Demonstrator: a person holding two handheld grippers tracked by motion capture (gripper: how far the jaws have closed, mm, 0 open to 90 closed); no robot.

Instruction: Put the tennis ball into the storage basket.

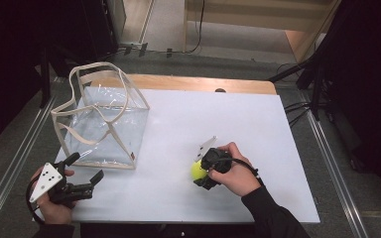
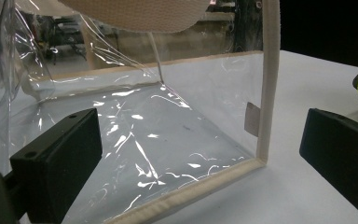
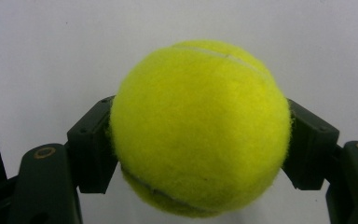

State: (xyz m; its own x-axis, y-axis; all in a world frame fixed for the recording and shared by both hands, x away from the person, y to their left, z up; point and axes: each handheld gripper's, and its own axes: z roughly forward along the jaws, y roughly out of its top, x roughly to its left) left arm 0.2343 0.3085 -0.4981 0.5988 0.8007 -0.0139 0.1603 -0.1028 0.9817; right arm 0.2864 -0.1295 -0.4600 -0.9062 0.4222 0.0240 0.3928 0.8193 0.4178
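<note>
A: How far along was it?

B: The ball was grasped, the bagging not yet done. The right gripper (image 1: 202, 174) had its fingers (image 3: 89, 149) pinching the fuzzy yellow tennis ball (image 3: 200, 128) just above the white surface (image 1: 218, 124).

A: And the bag?

B: The clear, crinkly plastic bag (image 1: 104, 124) with cloth trim stood open and empty; the left gripper (image 1: 85, 173) waited beside it, fingers (image 2: 58, 163) spread.

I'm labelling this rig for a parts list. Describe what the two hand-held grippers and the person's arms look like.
Both are black. The left gripper carries a grey three-cornered plate with black dots on top; its fingers are blocky, flat-faced black pads with small screw holes. The right gripper bears a similar grey plate, and a black cable loops from each. The right sleeve is dark; the left arm's clothing is too cropped to tell.
</note>
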